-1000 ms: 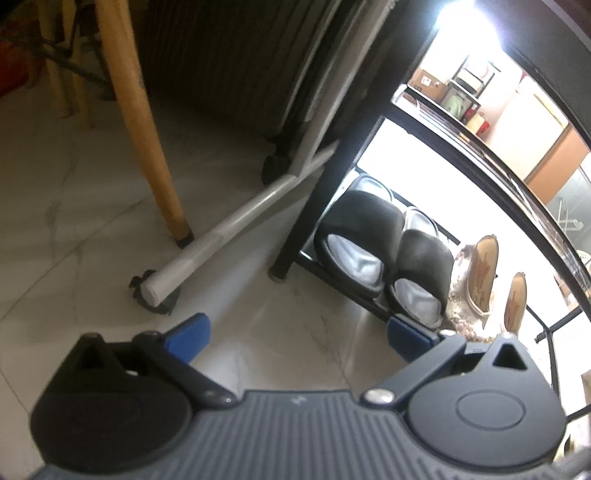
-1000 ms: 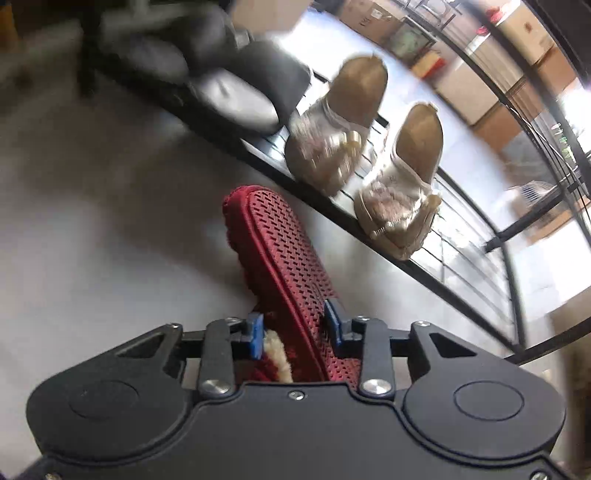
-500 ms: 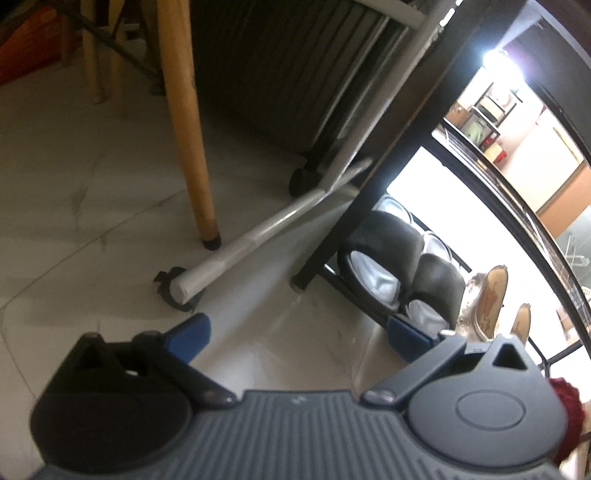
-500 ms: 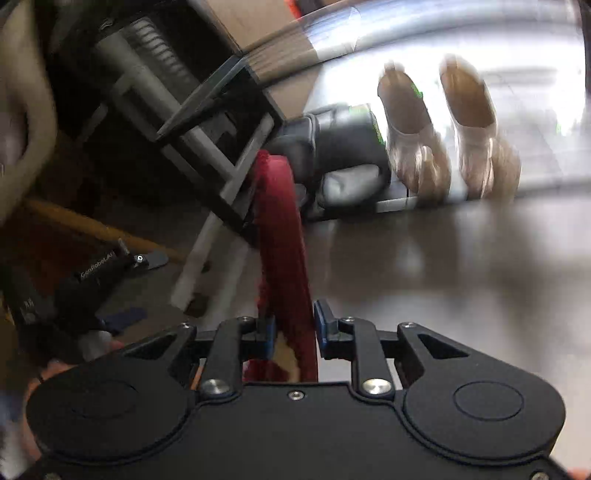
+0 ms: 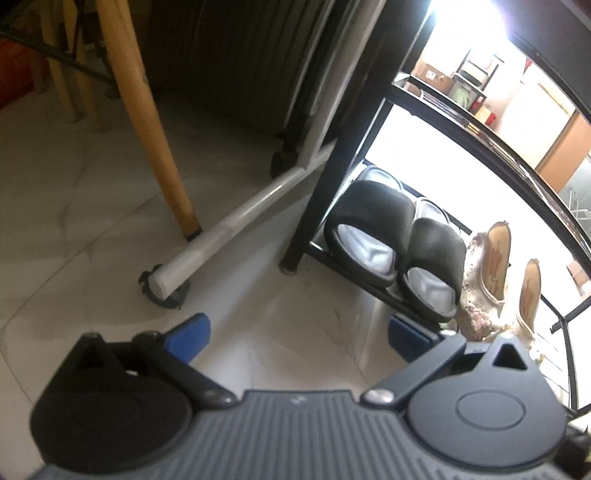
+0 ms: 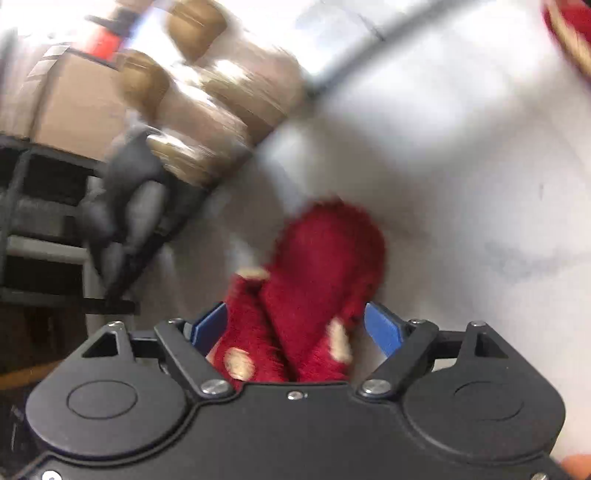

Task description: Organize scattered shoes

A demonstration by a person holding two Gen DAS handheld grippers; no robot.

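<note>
A fuzzy red slipper [image 6: 321, 266] lies upper side up on the pale floor, between the jaws of my right gripper [image 6: 295, 325]. Those jaws are opening and the blue pads [image 6: 382, 328] stand off its sides. The edge of a second red slipper [image 6: 569, 33] shows at the top right. On the black shoe rack [image 5: 332, 177] sit a pair of black slippers [image 5: 369, 236] and a pair of beige embroidered shoes [image 5: 487, 273]. My left gripper [image 5: 299, 332] hovers open over bare floor in front of the rack, with nothing between its fingers.
A wooden chair leg [image 5: 155, 122] and a white tube on castors [image 5: 243, 218] stand left of the rack. Cardboard boxes [image 6: 74, 99] sit beyond it. The right wrist view is blurred; the rack's shoes [image 6: 207, 85] appear smeared there.
The right gripper rolled and swung over, then its jaws spread from a tight grip on the red slipper, which now rests fuzzy side up. The left gripper barely moved.
</note>
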